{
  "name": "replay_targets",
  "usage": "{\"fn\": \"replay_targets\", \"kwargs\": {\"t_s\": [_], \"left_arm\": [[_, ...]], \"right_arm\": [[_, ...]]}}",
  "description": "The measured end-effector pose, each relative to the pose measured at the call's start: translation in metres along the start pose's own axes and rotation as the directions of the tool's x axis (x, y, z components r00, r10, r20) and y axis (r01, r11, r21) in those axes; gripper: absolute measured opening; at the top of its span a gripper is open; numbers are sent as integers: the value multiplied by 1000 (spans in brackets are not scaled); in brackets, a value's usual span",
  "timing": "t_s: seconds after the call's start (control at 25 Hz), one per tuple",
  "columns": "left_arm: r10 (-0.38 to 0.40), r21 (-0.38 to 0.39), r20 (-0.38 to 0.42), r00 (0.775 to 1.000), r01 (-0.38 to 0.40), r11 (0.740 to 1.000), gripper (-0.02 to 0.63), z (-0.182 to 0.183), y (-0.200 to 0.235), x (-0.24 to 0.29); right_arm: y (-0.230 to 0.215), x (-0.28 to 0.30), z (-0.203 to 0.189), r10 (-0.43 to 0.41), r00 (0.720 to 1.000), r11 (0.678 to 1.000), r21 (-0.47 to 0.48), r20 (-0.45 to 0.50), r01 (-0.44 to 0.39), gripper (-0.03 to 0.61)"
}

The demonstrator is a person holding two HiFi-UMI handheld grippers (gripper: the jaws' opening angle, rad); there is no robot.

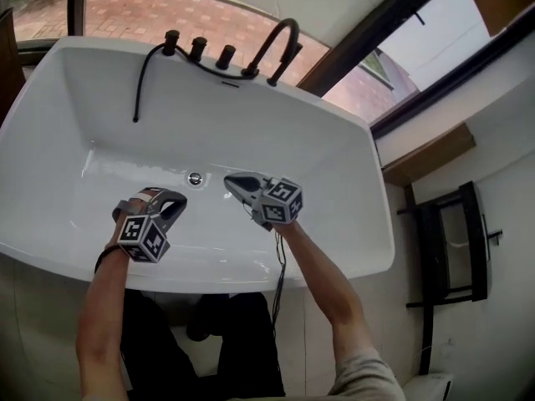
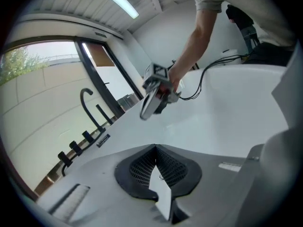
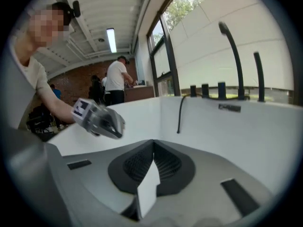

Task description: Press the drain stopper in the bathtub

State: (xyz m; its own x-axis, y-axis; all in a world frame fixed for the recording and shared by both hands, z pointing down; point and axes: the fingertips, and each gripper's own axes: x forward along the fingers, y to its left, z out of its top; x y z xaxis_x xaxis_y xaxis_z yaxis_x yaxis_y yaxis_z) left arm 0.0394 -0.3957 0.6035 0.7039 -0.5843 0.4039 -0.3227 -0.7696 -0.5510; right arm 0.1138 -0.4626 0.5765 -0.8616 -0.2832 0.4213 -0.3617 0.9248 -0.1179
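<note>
Drain stopper (image 1: 196, 178) sits mid-floor of bathtub (image 1: 334, 157), not touched yet, just ahead of both tools. Right gripper (image 1: 236, 184): jaws pressed together, nothing between, tip nearest stopper. Prob. closed to make one blunt point for pushing. Left gripper (image 1: 164, 199): jaws also together, empty, hovering alongside, likely just kept clear.

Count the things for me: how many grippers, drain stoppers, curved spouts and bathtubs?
grippers: 2, the left gripper and the right gripper
drain stopper: 1
curved black spout: 1
bathtub: 1
total: 5
</note>
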Motion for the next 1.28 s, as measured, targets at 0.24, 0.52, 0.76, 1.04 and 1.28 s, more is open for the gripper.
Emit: {"fn": "replay_targets", "kwargs": {"t_s": [0.24,0.52,0.76,1.04,1.28], "left_arm": [[318,-216,155,935,-282,935,-2,62,60,-62],[382,-255,397,834,-299,919,-2,213,58,-193],[326,-224,461,825,-248,943,-2,300,9,-278],[263,-218,563,783,-166,962,-2,350,-74,-330],[256,-251,545,798,-137,958,-2,361,-114,-348]], "right_arm": [[107,-119,116,34,971,997,-72,239,-18,0],[223,-191,213,127,875,976,-217,468,-26,0],[335,-232,227,239,823,937,-344,515,-56,-1],[420,-275,198,245,823,911,-412,513,-15,-1],[444,-311,170,146,816,909,-402,560,113,-1]]}}
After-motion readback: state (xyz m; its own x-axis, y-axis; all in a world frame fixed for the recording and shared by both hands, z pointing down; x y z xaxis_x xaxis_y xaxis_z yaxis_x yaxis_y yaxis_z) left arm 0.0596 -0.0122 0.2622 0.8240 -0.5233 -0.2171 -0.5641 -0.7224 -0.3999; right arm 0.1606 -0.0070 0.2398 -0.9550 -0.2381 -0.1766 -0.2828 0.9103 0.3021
